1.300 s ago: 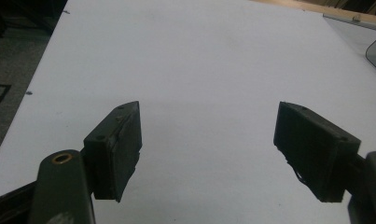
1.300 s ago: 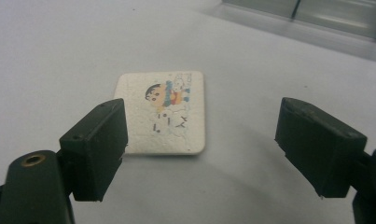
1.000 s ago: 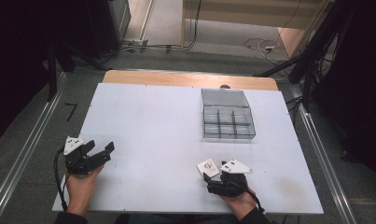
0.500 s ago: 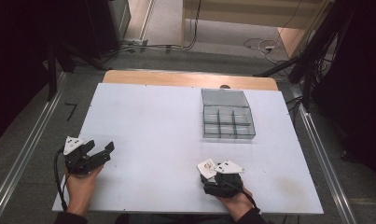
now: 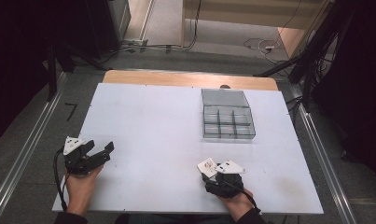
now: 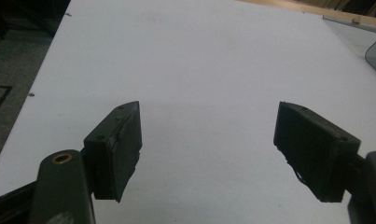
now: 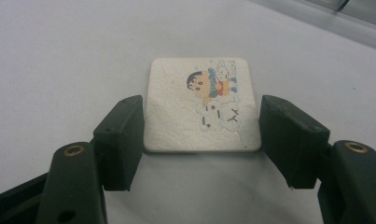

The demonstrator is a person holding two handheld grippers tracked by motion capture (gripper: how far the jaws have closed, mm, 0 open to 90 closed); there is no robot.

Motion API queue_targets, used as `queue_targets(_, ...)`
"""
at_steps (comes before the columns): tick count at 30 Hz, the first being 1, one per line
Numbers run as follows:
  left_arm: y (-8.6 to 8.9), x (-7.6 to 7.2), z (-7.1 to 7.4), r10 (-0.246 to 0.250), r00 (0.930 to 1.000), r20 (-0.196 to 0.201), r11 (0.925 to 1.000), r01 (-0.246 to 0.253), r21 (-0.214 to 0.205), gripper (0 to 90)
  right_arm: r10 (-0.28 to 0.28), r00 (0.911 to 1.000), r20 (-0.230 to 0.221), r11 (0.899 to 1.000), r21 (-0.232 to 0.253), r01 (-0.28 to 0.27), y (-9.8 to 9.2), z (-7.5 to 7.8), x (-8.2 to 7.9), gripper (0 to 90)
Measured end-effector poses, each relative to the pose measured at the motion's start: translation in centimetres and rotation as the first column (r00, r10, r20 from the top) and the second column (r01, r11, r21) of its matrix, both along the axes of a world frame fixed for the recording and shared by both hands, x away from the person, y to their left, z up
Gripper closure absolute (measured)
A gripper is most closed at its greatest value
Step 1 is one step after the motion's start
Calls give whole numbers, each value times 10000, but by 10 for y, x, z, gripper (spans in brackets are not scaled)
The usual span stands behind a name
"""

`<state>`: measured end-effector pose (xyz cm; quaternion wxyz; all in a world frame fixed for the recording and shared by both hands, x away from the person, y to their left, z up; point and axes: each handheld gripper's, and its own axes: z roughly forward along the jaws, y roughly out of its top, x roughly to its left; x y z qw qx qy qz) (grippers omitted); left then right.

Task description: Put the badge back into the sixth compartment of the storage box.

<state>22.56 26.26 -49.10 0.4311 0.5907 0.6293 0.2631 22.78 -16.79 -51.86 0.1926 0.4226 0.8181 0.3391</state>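
At the bottom of the high view, two hands each hold a black tool over a white bench [image 5: 167, 126]. The right tool [image 7: 202, 122], lower right of centre, has just been closing; its jaws now clamp the two side edges of a small square white card [image 7: 200, 105] printed with a cartoon figure, which lies flat on the bench. The left tool [image 6: 206, 140], at the lower left, has its jaws spread wide with only bare bench between them. Farther back, in the upper right, stands a clear plastic box [image 5: 226, 114] divided into compartments.
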Motion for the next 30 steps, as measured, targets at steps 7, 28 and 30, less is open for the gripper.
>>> queue_targets(7, 1, 0, 0, -18, 10000, -1, 10000, 18, -21, 236, -35, 10000, 48, 9999, 111, 34, -2, 1, 0, 310)
queue_targets(28, 1, 0, 1, -13, 10000, 22, 10000, 13, -35, 236, -727, 9970, 279, 9931, 946, 698, -43, 39, 16, 311)
queue_targets(30, 1, 0, 1, -13, 10000, 20, 10000, 13, -36, 236, -905, 9953, 357, 9911, 1013, 865, -50, 45, 19, 311)
